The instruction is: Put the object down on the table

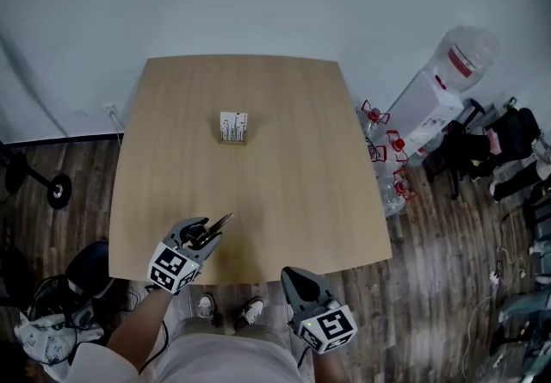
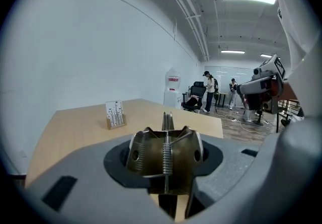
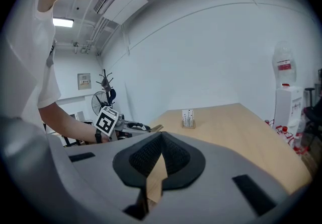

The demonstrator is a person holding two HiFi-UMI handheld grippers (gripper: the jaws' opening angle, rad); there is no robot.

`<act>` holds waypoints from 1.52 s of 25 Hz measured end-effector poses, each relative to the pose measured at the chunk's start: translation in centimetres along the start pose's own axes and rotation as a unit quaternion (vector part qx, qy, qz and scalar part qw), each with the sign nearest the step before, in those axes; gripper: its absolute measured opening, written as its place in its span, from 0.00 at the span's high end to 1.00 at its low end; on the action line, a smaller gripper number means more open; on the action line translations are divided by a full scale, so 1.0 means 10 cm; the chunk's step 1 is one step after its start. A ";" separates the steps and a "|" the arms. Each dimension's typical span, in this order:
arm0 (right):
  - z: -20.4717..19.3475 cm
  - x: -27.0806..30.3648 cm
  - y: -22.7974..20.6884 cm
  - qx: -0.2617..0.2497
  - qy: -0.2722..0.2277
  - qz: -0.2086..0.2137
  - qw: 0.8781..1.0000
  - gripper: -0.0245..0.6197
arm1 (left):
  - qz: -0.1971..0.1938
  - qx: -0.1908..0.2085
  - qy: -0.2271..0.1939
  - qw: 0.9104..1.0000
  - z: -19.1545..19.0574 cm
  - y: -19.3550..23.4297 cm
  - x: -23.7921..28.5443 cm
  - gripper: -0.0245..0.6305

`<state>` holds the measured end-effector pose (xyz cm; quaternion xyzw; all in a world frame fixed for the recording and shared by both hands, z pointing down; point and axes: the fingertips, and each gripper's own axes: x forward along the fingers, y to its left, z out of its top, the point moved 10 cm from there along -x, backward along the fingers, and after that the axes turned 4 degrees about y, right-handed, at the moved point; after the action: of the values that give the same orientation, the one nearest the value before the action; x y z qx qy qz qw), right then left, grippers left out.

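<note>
A brass-coloured metal spring clip sits between the jaws of my left gripper, which is shut on it. In the head view the left gripper hovers over the near left part of the wooden table, with the clip's thin tip pointing away from me. My right gripper hangs at the table's front edge. Its pads meet at the tip, and the right gripper holds nothing.
A small wooden stand with white cards stands on the table's middle toward the back. A water dispenser and bottles are on the floor to the right, with chairs beyond. A white wall runs behind the table.
</note>
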<state>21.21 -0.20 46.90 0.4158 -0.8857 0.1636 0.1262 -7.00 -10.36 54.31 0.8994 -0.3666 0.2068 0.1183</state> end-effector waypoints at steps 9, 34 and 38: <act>0.08 -0.12 -0.11 -0.012 -0.001 0.016 1.000 0.96 | -0.020 0.005 0.059 0.998 -0.16 -0.15 0.37 0.67; -0.06 -0.10 -0.09 -0.006 0.033 0.020 0.999 0.96 | -0.088 -0.030 0.123 0.988 -0.31 0.02 0.98 0.67; -0.09 -0.13 -0.06 -0.005 0.038 0.013 0.999 0.96 | -0.114 -0.023 0.142 0.983 -0.36 -0.01 1.05 0.67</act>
<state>22.59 0.71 47.35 0.3974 -0.8861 0.1769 0.1598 -1.20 -15.39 62.33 0.8936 -0.2460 0.3096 0.2126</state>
